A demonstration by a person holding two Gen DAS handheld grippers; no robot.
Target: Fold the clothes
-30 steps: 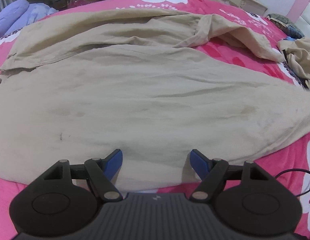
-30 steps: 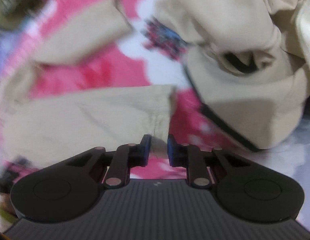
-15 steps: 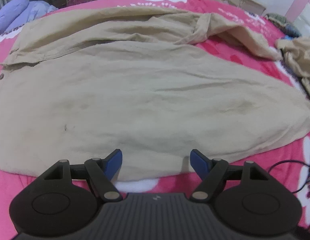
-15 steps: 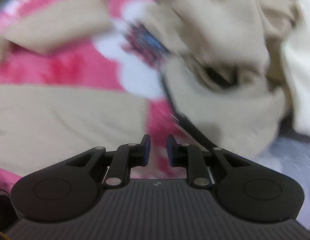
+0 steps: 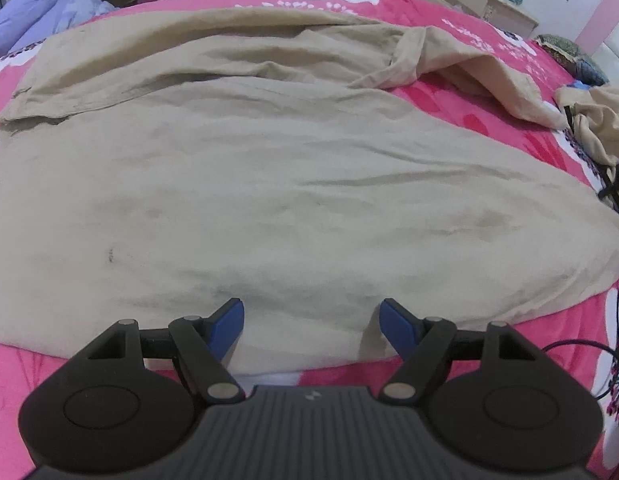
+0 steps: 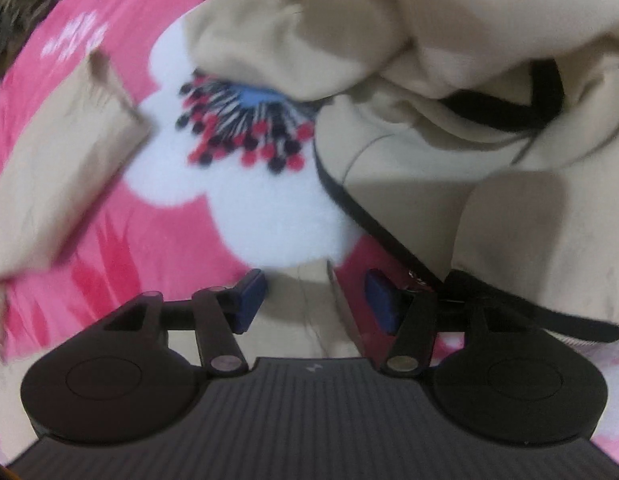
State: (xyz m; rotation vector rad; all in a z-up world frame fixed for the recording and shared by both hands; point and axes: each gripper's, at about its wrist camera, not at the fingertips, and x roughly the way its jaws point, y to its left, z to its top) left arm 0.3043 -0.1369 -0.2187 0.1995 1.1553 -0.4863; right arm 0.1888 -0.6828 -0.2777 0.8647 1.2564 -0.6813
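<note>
The left tool [image 5: 311, 322] is spread wide, its blue pads [image 5: 229, 322] over the near hem of the beige shirt [image 5: 293, 184], gripping nothing. The shirt lies flat across the pink flowered bed cover [image 5: 505, 120], soft, wrinkled cloth with faint stains, one sleeve [image 5: 485, 76] folded out at the far right. The right tool [image 6: 315, 300] is also parted, a beige fabric corner [image 6: 309, 300] lying between its fingers, unpinched. Beyond it sits a white flower print [image 6: 245, 200], then a crumpled beige garment [image 6: 449, 80] edged with black trim.
</note>
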